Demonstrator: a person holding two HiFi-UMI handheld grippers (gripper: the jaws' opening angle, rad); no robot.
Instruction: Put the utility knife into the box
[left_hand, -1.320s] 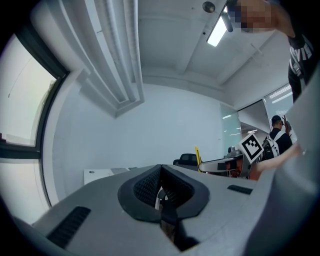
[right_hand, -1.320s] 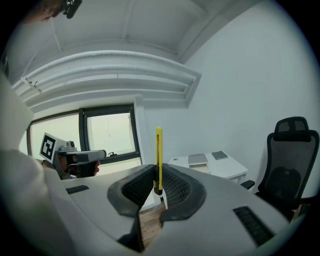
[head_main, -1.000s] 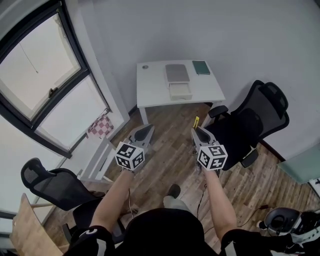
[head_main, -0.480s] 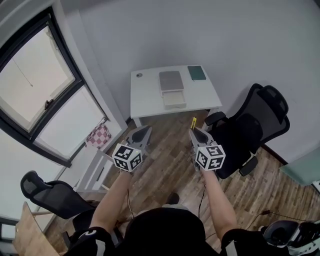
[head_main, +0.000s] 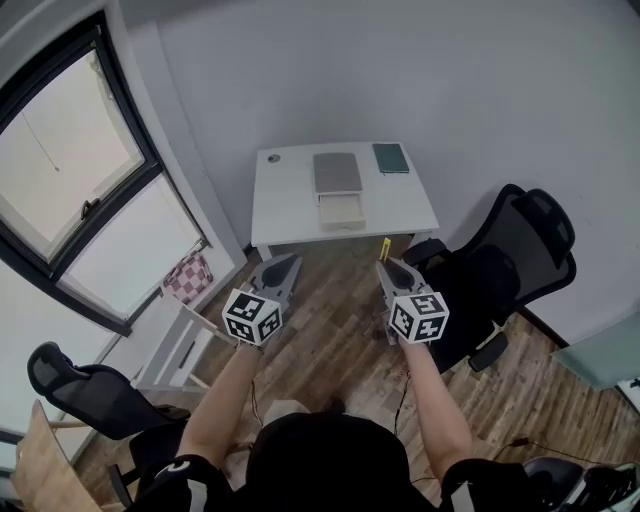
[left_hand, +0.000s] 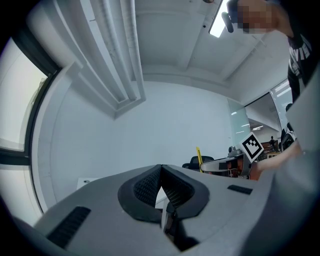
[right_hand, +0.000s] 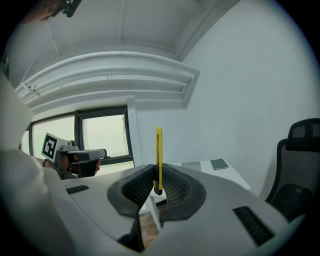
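A yellow utility knife (right_hand: 158, 159) stands upright between the jaws of my right gripper (right_hand: 158, 186), which is shut on its lower end. From the head view the knife (head_main: 385, 246) pokes out ahead of the right gripper (head_main: 389, 267). My left gripper (head_main: 283, 266) is held level beside it, shut with nothing in it, as its own view shows (left_hand: 161, 186). The box (head_main: 341, 211) is a pale open tray on the white table (head_main: 291, 200), with a grey lid (head_main: 337, 172) lying behind it. Both grippers hover over the wooden floor, short of the table.
A dark green notebook (head_main: 390, 158) lies at the table's far right. A black office chair (head_main: 502, 268) stands right of my right gripper. Another black chair (head_main: 85, 398) and a white rack (head_main: 172, 340) are at the left, below a large window (head_main: 70, 190).
I have moved closer to the table: it sits lower and nearer the grippers in the head view. Both grippers stay shut, the right still holding the knife.
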